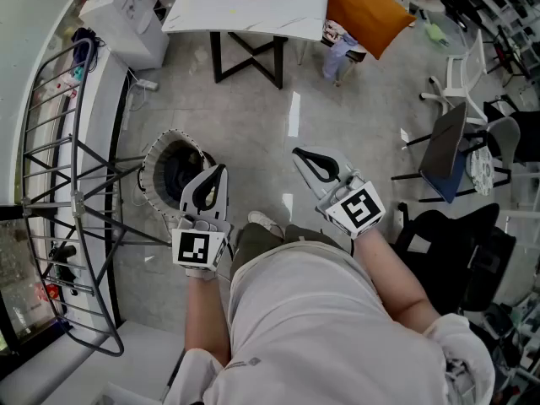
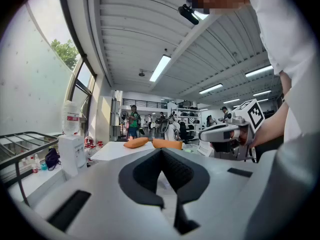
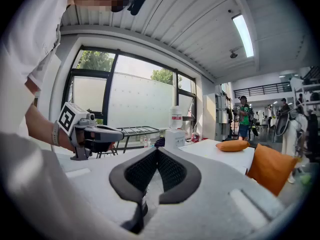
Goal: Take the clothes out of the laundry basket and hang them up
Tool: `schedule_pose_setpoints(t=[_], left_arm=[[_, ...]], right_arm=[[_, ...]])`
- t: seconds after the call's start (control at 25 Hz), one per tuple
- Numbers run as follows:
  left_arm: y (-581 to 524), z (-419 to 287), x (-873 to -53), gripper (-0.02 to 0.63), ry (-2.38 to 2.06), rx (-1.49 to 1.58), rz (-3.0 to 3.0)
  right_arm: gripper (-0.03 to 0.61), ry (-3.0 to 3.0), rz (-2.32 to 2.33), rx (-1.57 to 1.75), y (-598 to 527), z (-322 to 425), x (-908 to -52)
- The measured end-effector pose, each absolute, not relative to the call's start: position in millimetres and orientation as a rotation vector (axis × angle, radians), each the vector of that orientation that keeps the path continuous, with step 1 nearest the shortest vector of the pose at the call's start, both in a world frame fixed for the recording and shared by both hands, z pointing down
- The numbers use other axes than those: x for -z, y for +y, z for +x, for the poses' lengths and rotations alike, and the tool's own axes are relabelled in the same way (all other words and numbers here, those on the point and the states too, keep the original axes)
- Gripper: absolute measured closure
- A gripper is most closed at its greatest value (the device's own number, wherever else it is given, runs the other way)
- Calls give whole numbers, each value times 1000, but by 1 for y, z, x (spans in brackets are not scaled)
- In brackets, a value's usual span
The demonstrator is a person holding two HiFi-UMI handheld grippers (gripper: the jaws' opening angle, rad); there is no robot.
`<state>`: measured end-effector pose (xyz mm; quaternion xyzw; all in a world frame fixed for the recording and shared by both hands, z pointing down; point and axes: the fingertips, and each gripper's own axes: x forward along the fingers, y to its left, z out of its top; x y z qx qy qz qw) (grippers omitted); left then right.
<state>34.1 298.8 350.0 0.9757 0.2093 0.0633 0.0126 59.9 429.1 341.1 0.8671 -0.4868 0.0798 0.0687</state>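
Observation:
The round white mesh laundry basket (image 1: 154, 160) stands on the floor with dark clothes (image 1: 177, 175) inside it. My left gripper (image 1: 221, 170) hangs just right of the basket's rim, shut and empty. My right gripper (image 1: 297, 153) is further right over bare floor, also shut with nothing in it. A metal drying rack (image 1: 67, 201) stands to the left of the basket. In the left gripper view the closed left gripper (image 2: 161, 151) points level into the room, with the right gripper (image 2: 225, 133) beside it. In the right gripper view the right gripper (image 3: 156, 150) is closed too.
A white table (image 1: 253, 7) on a black frame stands ahead, with orange cushions (image 1: 367, 11) on and beside it. A white water dispenser (image 1: 126, 15) is at the upper left. Office chairs (image 1: 447, 154) crowd the right side. People stand far off (image 2: 133, 121).

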Motion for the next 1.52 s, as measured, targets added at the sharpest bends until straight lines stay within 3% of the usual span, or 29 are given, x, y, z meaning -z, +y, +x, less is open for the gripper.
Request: schedule_pose_setpoints(t=[0.48,0.84,1.12,1.52], left_arm=[[188,53,-373,614,467,-322,3061],[94,16,-420,613,-160,-487,2943],[32,47,-443,612,-608,-598,2840],[28,43,-510,612,-1144,-738,2402]], right_arm=[[572,-1746,2424,-332,299,112,-346],[572,-1984,1977,-315,193,141,-384],[572,-2254,1652,-299,100,217,-413],[572,-2516,1163,-529,16,260,-477]])
